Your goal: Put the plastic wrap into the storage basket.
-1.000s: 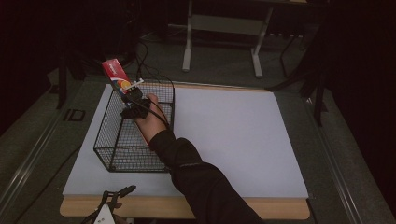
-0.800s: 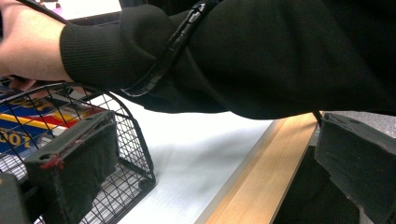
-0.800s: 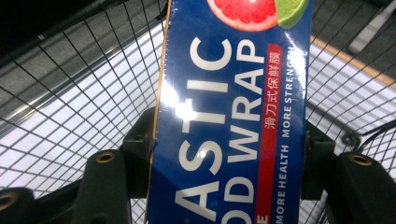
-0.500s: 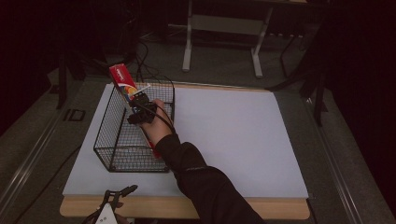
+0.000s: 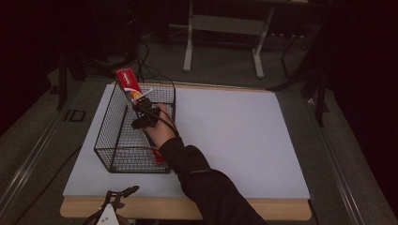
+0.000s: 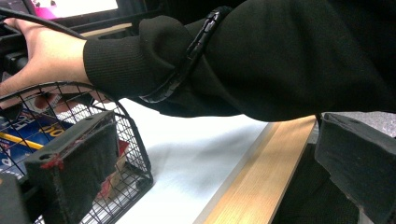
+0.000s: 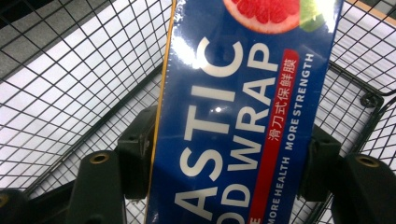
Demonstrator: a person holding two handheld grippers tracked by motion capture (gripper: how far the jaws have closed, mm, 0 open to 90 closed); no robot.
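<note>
Left gripper (image 5: pixel 123 192) at the near bench (image 5: pixel 244 140) edge, jaws wide, nothing between. One wire basket (image 5: pixel 112 140) at bench left. One plastic wrap box (image 5: pixel 130 86) stands tilted in it, top past the far rim. Right gripper (image 7: pixel 224 163): jaws just been opening, box between them, grip loosened.

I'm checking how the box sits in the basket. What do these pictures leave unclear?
- Plastic wrap box: both ends cut off by the right gripper view's edges.
- Its lower end in the wire basket: hidden by the person's hand in the high view.
- Right hand-held gripper: too small and dark in the high view to read its jaws.
</note>
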